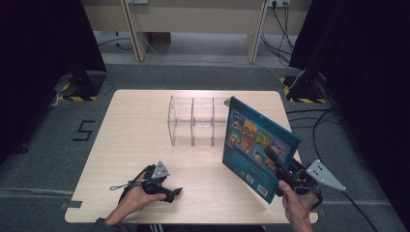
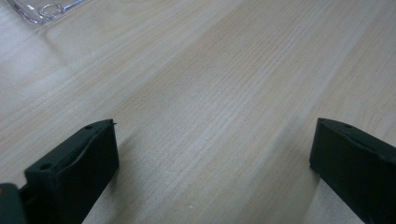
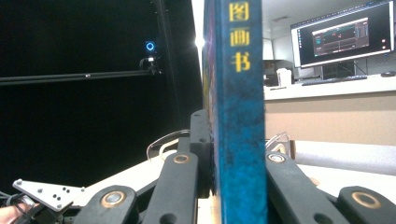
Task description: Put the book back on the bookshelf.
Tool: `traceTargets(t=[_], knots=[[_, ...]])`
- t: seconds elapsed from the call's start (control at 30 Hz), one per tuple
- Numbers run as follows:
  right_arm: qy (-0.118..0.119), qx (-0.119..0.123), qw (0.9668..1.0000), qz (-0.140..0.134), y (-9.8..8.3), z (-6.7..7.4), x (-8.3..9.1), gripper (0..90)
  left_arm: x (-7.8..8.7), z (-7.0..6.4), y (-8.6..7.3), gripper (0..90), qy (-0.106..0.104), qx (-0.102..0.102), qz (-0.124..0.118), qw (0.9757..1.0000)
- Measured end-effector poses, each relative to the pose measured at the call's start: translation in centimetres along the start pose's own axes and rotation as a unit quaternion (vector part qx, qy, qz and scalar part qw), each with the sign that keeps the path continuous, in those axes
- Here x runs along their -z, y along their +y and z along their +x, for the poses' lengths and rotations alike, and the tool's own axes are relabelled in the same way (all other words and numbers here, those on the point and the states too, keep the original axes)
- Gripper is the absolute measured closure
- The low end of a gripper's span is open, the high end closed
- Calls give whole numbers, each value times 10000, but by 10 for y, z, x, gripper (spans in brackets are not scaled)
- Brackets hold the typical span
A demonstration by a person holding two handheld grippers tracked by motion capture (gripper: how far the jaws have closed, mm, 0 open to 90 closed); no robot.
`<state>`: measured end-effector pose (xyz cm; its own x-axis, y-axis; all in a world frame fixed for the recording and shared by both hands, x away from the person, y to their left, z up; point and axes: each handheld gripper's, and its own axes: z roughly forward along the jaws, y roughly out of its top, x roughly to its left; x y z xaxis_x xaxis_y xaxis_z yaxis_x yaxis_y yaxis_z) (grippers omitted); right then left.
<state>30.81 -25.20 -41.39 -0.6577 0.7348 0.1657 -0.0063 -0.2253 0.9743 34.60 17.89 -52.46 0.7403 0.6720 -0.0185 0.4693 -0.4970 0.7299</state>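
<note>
Blue picture book (image 1: 256, 145) upright, clamped in right gripper (image 1: 285, 175) | left gripper (image 1: 167, 192) jaws apart, empty | clear rack (image 1: 193, 121) unfilled, slotting left.

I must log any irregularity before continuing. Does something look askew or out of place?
Only the blue picture book: it stands tilted on the light wooden table, clamped by the right hand-held gripper, beside the clear plastic rack, not in it.
</note>
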Motion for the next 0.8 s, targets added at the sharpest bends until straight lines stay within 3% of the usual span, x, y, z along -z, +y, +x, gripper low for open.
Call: traceTargets(t=[0.8], knots=[[-71, -50, 9999, -98, 7, -3, -17, 824, 0, 0, 0, 0, 3, 3, 5, 10000]])
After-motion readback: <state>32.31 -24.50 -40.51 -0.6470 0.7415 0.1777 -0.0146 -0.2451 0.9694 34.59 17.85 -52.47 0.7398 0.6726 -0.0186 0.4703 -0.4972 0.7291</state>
